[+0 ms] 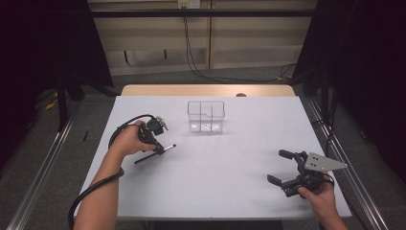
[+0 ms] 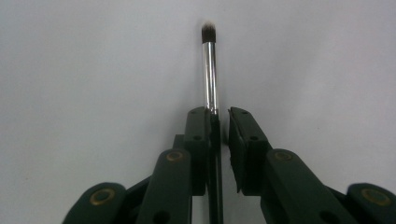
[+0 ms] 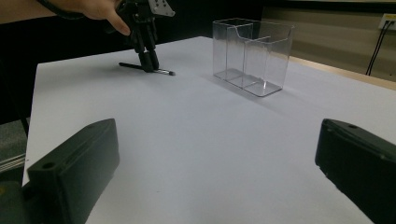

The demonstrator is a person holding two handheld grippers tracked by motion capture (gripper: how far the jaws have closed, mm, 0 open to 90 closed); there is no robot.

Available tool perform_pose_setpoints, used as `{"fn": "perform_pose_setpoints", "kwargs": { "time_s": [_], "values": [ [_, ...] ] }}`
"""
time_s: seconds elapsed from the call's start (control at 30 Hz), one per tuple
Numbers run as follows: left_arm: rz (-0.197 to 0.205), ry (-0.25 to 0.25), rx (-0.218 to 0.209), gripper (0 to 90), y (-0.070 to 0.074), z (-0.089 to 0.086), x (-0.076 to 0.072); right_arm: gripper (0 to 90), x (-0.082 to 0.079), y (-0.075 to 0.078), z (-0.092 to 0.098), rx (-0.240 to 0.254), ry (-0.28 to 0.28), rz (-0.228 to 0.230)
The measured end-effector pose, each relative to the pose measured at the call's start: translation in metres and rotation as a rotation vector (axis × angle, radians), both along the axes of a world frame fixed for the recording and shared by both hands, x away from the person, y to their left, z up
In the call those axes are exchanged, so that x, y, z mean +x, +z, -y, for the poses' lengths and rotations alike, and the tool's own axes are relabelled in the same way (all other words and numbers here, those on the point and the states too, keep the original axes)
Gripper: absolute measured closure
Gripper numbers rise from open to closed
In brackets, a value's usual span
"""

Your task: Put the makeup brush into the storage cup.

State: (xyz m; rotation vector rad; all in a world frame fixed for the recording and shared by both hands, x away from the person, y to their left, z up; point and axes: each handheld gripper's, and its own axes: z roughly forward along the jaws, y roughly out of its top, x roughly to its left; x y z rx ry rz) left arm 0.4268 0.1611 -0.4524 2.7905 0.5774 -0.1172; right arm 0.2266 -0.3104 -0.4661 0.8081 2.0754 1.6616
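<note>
My left gripper [image 2: 218,112] had closed on the makeup brush [image 2: 209,70] lying on the bench [image 1: 230,177], pinching its thin black handle; light, stiff, slippery. My right gripper [image 1: 283,166] gaped, empty.

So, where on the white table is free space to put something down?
Free: the wide middle of the table between the left gripper and the right gripper, and the strip right of the clear organizer. Crowded: around the brush under the left gripper.
</note>
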Motion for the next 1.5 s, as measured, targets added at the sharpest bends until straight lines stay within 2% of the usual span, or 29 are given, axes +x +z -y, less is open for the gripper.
{"fn": "perform_pose_setpoints", "kwargs": {
  "time_s": [0.07,0.13,0.17,0.3,0.47,0.53,0.63,0.73,0.77,0.8,0.93,0.97,1.0,1.07,1.1,1.17,1.2,1.27,1.3,1.47,1.5],
  "values": [
    [-0.012,0.055,0.012,83.6,0.0,0.001,0.001,0.0,0.0,0.0,0.0,0.002,-0.001,0.001],
    [-0.008,0.075,0.014,83.8,0.0,0.002,0.0,0.0,0.0,0.001,0.0,-0.001,-0.002,0.002],
    [-0.014,0.101,0.014,83.8,0.001,0.001,0.0,0.0,0.0,0.001,0.0,0.0,0.0,0.002],
    [-0.016,0.132,-0.003,83.8,0.001,-0.002,0.0,0.0,0.0,0.001,0.0,-0.002,0.001,0.001],
    [0.002,0.117,-0.003,83.4,0.0,-0.002,-0.002,0.0,0.002,0.001,-0.002,-0.004,0.005,0.0],
    [0.007,0.088,0.009,83.1,0.001,-0.001,-0.002,0.0,0.002,0.0,-0.003,-0.006,0.005,-0.002],
    [-0.001,0.064,0.052,82.9,0.002,0.001,-0.002,0.0,0.002,0.0,-0.003,-0.006,0.004,-0.001],
    [-0.01,0.059,0.053,79.9,0.002,0.002,-0.003,0.0,0.001,0.0,-0.002,-0.006,0.005,-0.001],
    [-0.011,0.045,0.066,78.5,0.002,0.003,-0.003,0.0,0.001,0.0,-0.001,-0.006,0.005,-0.002],
    [-0.007,0.055,0.069,78.3,0.002,0.005,-0.004,0.0,0.001,0.0,-0.001,-0.007,0.003,-0.001],
    [-0.011,0.049,0.106,82.1,0.002,0.009,-0.003,0.0,0.0,0.0,-0.001,-0.008,0.003,0.0],
    [0.0,0.053,0.111,83.6,0.001,0.01,-0.004,0.0,0.0,0.001,-0.001,-0.008,0.003,0.0],
    [0.004,0.031,0.13,83.8,0.002,0.011,-0.003,0.0,0.0,0.001,-0.001,-0.008,0.002,0.002],
    [0.015,0.035,0.137,83.9,0.002,0.012,-0.005,0.0,0.0,0.001,-0.001,-0.007,0.002,0.003],
    [0.015,0.04,0.136,84.0,0.003,0.012,-0.005,0.0,0.0,0.001,-0.001,-0.008,0.002,0.001],
    [0.016,0.068,0.106,84.0,0.002,0.01,-0.006,0.0,0.001,0.0,-0.001,-0.008,0.002,0.0],
    [0.015,0.052,0.114,84.0,0.004,0.009,-0.005,0.0,0.001,0.0,-0.001,-0.009,0.0,0.0],
    [0.019,0.073,0.097,84.2,0.004,0.007,-0.006,0.0,0.001,0.001,-0.001,-0.004,0.0,0.001],
    [0.027,0.07,0.103,84.3,0.005,0.006,-0.005,0.0,0.001,0.001,-0.001,-0.004,0.0,0.001],
    [0.042,0.121,0.003,84.5,0.014,-0.004,-0.004,0.0,0.002,0.0,-0.001,-0.004,0.002,0.0],
    [0.048,0.139,-0.035,84.5,0.015,-0.006,-0.004,0.0,0.002,0.001,-0.001,-0.003,0.002,0.0]
  ]
}}
